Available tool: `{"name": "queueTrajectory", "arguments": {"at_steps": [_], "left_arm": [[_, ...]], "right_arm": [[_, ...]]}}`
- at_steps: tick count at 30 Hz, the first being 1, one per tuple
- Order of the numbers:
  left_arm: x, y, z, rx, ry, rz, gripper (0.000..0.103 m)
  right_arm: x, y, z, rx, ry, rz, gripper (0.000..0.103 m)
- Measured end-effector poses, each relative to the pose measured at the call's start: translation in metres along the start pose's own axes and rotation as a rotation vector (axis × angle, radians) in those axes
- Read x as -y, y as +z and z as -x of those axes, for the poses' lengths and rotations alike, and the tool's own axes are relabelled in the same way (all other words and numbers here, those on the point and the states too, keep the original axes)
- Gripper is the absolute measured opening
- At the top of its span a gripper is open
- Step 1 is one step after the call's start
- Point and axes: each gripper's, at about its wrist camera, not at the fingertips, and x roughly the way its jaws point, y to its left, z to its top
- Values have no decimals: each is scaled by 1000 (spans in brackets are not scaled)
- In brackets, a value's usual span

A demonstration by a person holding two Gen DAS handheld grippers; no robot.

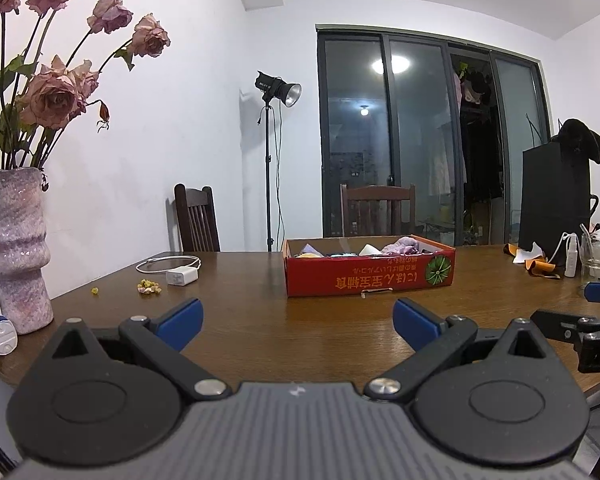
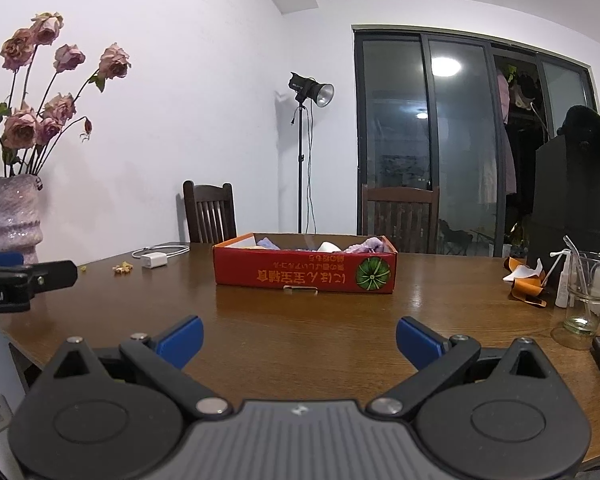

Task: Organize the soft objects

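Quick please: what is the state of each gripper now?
Left gripper: open, holding nothing.
Right gripper: open, holding nothing.

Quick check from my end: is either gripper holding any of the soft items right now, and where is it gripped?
Nothing is held. The left gripper and right gripper are both open and empty, short of the red box.

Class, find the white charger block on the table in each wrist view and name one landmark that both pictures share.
Left wrist view: the white charger block lies left of centre on the table, left of the red box.
Right wrist view: the charger block lies further left, again left of the red box.
Shared landmark: the studio light on its stand.
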Motion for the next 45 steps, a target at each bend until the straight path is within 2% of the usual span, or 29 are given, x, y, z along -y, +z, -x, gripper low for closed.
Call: {"name": "queueTrajectory", "arguments": {"at_steps": [45], "left_arm": [[-3,-3,-6,-22,-21,-7,103]], "right_arm": [[4,-3,0,-8,-5,-28,103]]}}
